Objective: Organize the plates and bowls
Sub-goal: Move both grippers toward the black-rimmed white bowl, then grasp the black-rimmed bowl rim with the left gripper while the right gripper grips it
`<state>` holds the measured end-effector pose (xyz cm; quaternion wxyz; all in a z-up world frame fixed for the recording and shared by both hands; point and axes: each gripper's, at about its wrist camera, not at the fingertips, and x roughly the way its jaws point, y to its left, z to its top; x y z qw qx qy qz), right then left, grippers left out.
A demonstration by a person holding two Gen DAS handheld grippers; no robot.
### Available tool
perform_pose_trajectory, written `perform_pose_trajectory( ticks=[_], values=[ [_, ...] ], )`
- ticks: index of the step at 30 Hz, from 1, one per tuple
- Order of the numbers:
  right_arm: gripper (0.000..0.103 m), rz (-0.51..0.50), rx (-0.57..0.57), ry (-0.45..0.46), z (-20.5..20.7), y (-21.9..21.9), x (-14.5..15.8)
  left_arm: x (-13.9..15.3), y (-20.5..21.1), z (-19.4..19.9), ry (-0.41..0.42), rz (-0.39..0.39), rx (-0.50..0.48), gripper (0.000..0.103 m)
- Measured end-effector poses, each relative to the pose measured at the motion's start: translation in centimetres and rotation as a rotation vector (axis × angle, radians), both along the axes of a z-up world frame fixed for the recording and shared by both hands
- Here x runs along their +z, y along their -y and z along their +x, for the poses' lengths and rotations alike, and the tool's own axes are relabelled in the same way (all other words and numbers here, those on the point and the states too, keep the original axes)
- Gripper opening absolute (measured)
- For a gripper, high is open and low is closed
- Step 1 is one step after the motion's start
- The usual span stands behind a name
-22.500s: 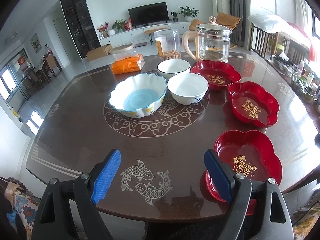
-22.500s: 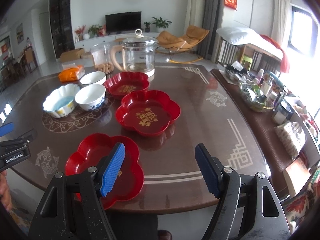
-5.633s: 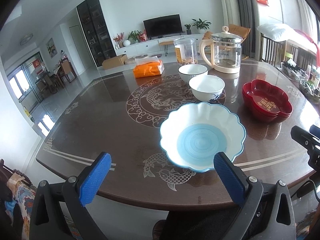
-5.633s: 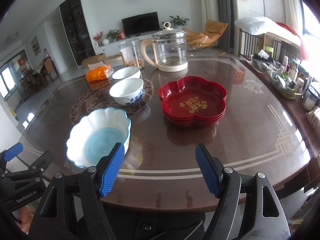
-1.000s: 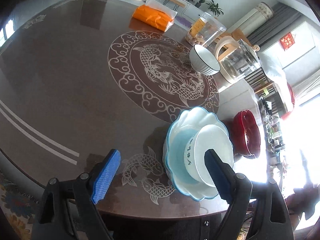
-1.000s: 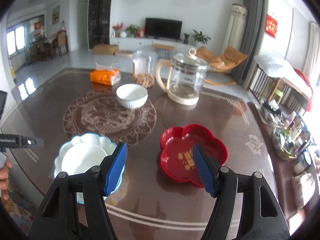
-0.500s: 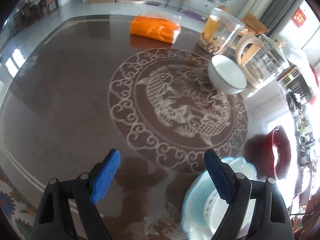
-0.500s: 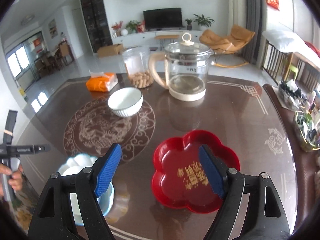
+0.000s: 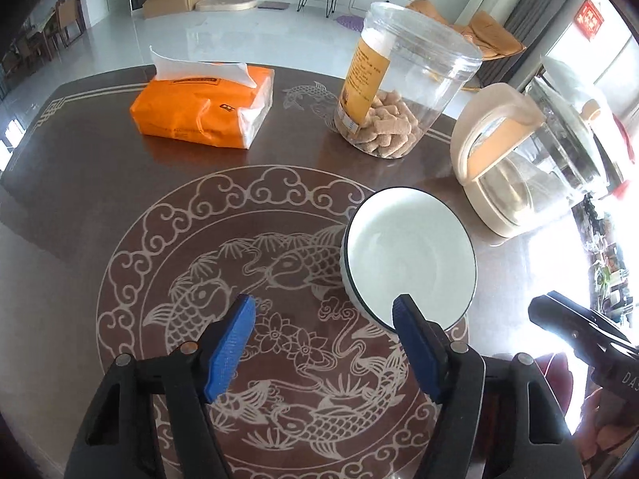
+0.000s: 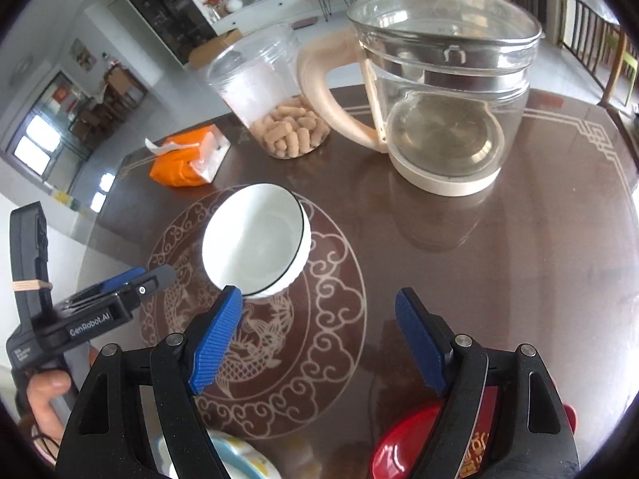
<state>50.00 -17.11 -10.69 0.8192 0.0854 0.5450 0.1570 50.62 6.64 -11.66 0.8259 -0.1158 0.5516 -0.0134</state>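
Observation:
A white bowl with a dark rim (image 9: 409, 257) stands on the table's carved medallion; it also shows in the right wrist view (image 10: 255, 245). My left gripper (image 9: 323, 343) is open, its right finger at the bowl's near rim. It appears at the left of the right wrist view (image 10: 131, 281). My right gripper (image 10: 317, 339) is open and empty, its left finger just short of the bowl. The blue scalloped bowl (image 10: 235, 459) and the stacked red plates (image 10: 423, 443) lie at the bottom edge.
A glass kettle with a cream handle (image 10: 439, 92) stands behind the bowl, beside a clear jar of biscuits (image 9: 399, 84) and an orange tissue pack (image 9: 203, 103). The right gripper's tip (image 9: 579, 335) shows at the right edge.
Both grippers have moved forward and down toward the white bowl. The blue bowl and red plates have slid to the bottom of view.

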Motion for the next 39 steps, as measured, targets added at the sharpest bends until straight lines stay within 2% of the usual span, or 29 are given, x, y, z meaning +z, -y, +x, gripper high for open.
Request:
perform_pose_trajectory(
  ticks=[4, 8, 11, 13, 14, 15, 16, 17, 20, 24, 29, 34, 39],
  values=[
    [0.082, -0.017, 0.018, -0.009, 1.9, -1.5, -1.7, -1.3, 0.9, 1.2, -0.005, 0.021, -0.008, 0.07],
    [0.081, -0.042, 0.038, -0.022, 3.0, -3.1, -3.3, -3.4, 1.0, 2.1, -0.055, -0.018, -0.002, 0.047],
    [0.08, -0.065, 0.054, -0.023, 3.3, -4.1, -4.2, -4.1, 1.1, 2.5, -0.059, -0.031, 0.005, 0.042],
    [0.071, -0.071, 0.059, -0.021, 3.6, -4.4, -4.6, -4.1, 1.2, 2.5, -0.05, -0.041, 0.003, 0.035],
    [0.057, -0.065, 0.058, -0.026, 3.7, -4.4, -4.8, -4.1, 1.2, 2.6, -0.047, -0.047, 0.0, 0.03],
    [0.037, -0.055, 0.055, -0.038, 3.9, -4.3, -5.1, -4.1, 1.3, 2.7, -0.044, -0.053, -0.003, 0.027],
    [0.029, -0.04, 0.051, -0.055, 4.1, -4.3, -5.4, -4.1, 1.3, 2.7, -0.041, -0.061, -0.006, 0.022],
    [0.026, -0.02, 0.047, -0.064, 4.2, -4.2, -5.6, -4.1, 1.5, 2.9, -0.039, -0.069, -0.008, 0.017],
    [0.016, 0.001, 0.046, -0.064, 4.2, -4.2, -5.6, -4.2, 1.4, 3.0, -0.038, -0.074, 0.007, 0.016],
    [0.014, -0.018, 0.046, -0.053, 3.5, -4.5, -5.2, -3.6, 1.5, 1.8, -0.03, -0.079, -0.005, 0.015],
    [0.014, 0.025, 0.051, -0.023, 1.8, -4.2, -3.0, -0.5, 1.8, -1.8, 0.008, -0.071, -0.026, 0.016],
    [0.013, 0.045, 0.079, 0.027, -2.8, -3.9, 1.5, 4.1, 2.2, -7.4, 0.059, -0.074, -0.044, 0.016],
    [0.013, 0.066, 0.118, 0.057, -9.2, -3.6, 5.7, 8.0, 2.3, -14.5, 0.107, -0.062, -0.073, 0.016]
  ],
)
